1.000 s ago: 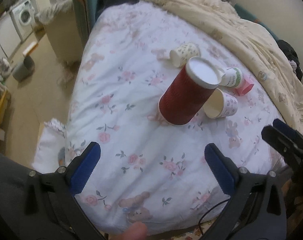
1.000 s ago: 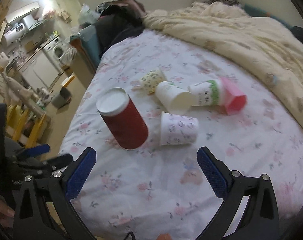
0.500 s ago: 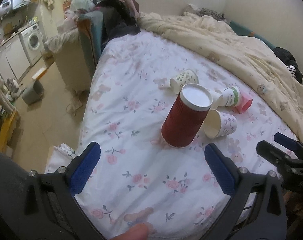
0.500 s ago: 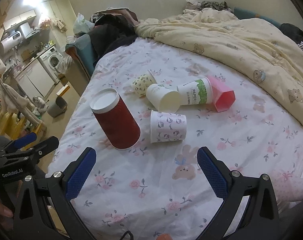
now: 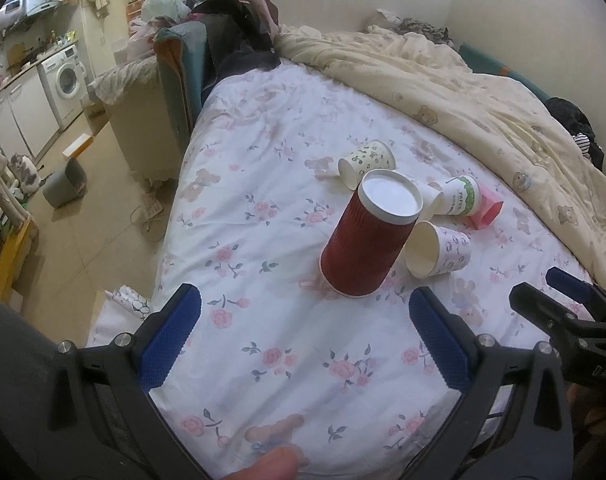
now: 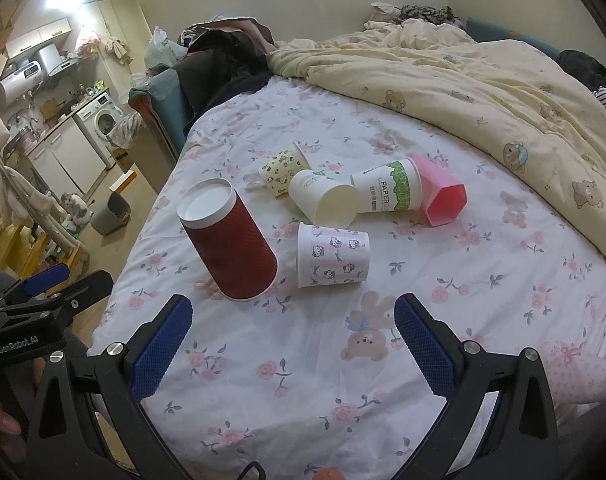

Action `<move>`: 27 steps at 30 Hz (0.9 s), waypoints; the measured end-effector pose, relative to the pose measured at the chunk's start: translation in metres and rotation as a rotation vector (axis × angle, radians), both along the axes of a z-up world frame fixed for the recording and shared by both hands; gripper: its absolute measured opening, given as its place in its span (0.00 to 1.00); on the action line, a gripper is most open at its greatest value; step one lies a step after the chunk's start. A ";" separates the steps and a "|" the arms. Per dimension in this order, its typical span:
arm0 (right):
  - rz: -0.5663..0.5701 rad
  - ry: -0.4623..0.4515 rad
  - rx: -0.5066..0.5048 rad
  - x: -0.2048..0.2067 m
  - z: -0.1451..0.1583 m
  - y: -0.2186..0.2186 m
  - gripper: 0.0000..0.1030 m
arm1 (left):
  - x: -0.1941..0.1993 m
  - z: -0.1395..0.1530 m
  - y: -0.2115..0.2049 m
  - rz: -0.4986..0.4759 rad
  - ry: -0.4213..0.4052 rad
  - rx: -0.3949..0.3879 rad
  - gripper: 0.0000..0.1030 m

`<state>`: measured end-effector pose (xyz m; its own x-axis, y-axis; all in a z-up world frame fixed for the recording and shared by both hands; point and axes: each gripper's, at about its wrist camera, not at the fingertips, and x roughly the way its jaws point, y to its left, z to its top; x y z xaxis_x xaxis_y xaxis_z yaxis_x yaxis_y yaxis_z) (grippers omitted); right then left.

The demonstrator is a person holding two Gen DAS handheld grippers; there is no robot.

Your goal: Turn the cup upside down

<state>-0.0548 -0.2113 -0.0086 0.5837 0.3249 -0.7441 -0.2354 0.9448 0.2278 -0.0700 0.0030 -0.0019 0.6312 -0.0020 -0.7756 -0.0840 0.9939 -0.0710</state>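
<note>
Red ribbed cup [image 5: 367, 236] stands upside down on the floral bedsheet [image 5: 263, 208], mouth down and white base up, slightly tilted, near the bed's foot edge and toward its left side edge. Just beside it, on the side away from that left edge, lies a cartoon-print cup [image 6: 334, 255] on its side; whether the two touch cannot be told. Farther from the foot edge, four more cups lie on their sides in a cluster: a yellow patterned cup [image 6: 281, 170], a plain white cup [image 6: 323, 198] with its mouth toward the camera, a green-banded cup [image 6: 387, 191] printed "PAPER", and a pink hexagonal cup [image 6: 443, 196] touching it. A cream bear-print duvet [image 6: 483, 80] is heaped along the bed's right side.

Left gripper [image 5: 303, 340]: jaws spread wide, blue pads empty, held over the foot edge short of the red cup. Right gripper [image 6: 289, 346]: jaws likewise wide apart, holding nothing, also over the foot edge, with the red cup and cartoon-print cup just ahead. Each gripper shows at the margin of the other's view.
</note>
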 end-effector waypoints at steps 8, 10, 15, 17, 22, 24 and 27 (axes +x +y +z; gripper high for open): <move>0.006 -0.011 -0.007 -0.002 0.002 0.003 1.00 | -0.001 0.002 -0.001 0.001 0.000 -0.003 1.00; 0.006 -0.009 -0.008 -0.001 0.002 0.004 1.00 | -0.001 0.002 -0.001 -0.001 0.001 -0.004 1.00; 0.004 -0.001 -0.011 -0.001 0.001 0.005 1.00 | -0.001 0.002 -0.003 -0.005 -0.002 -0.001 1.00; -0.002 0.005 -0.007 -0.001 0.000 0.004 1.00 | -0.001 0.002 -0.003 -0.005 0.000 -0.004 1.00; -0.032 0.010 0.003 0.001 -0.001 -0.003 1.00 | 0.000 0.002 -0.003 -0.008 0.002 -0.005 1.00; -0.041 0.016 0.007 0.001 -0.001 -0.004 1.00 | -0.001 0.002 -0.004 -0.006 0.001 -0.004 1.00; -0.049 0.018 0.010 0.002 -0.001 -0.007 1.00 | -0.001 0.002 -0.003 -0.004 -0.002 0.000 1.00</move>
